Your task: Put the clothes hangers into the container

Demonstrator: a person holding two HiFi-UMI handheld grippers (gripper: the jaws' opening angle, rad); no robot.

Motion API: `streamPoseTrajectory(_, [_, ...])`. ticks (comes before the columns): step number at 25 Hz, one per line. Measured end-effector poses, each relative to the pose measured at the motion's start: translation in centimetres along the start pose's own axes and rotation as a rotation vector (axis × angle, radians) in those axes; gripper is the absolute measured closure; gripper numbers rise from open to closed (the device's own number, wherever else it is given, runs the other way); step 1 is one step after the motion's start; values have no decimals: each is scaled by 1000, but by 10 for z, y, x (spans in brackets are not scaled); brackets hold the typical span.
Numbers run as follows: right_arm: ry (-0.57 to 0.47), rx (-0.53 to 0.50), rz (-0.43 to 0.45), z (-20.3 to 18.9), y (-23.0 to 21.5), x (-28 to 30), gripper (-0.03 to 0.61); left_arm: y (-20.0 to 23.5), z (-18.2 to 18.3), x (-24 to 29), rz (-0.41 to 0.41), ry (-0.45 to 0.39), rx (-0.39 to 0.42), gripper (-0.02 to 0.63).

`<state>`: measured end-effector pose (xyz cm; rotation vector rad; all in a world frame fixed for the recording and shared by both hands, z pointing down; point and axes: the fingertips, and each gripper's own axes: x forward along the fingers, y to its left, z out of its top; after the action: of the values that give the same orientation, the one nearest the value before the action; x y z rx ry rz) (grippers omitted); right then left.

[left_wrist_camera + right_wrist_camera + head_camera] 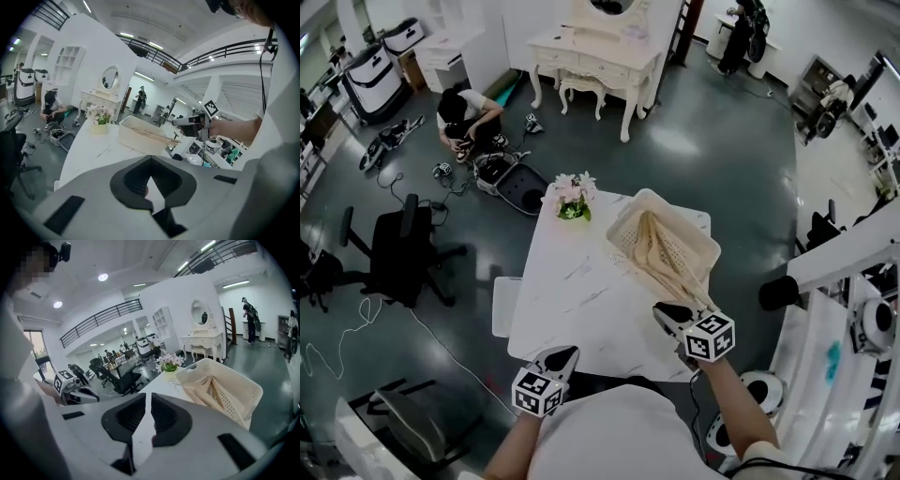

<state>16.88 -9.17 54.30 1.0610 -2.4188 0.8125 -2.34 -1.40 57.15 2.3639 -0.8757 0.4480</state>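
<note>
Fingers (127, 183) of the left gripper (567, 352) are closed tip to tip, with only a small triangular gap behind the tips and nothing in it; those of the right gripper (662, 310) stand a narrow slit apart, and bare white tabletop shows through the slit, so nothing is gripped.

Just ahead of the right fingers sits the container (710, 246), a cream perforated basket on the white table (572, 300); the clothes hangers (661, 248) lie inside it in a pale bundle. Their long ends stick out over the rim nearest the right fingers. Whether those ends touch the gripper cannot be told from the head view, though the left gripper view shows the right gripper raised beside them. The hangers overlap so much that they cannot be counted, and their hooks cannot be made out.

Well ahead of the left fingers, at the far end of the table, stands a small pot of flowers (571, 199), just to the left of the container.

Each gripper's own grey body fills the lower half of its view and hides the table nearest the fingers; in the head view the person's white top covers the near table edge and cuts off both forearms.

Far beyond the fingers a person (467, 111) crouches on the dark floor; a black office chair (401, 251) stands off to the left.
</note>
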Motion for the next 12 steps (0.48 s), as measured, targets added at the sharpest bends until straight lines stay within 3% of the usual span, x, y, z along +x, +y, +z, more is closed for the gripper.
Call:
streamPoseTrajectory(9, [-235,197,-102,-38,62,-31,561,-25,9,-4,-140,10,72,606])
streamPoseTrajectory(12, [-283,219,-147,-55,78,-43,560,-37,11,-7,-192,8,101,606])
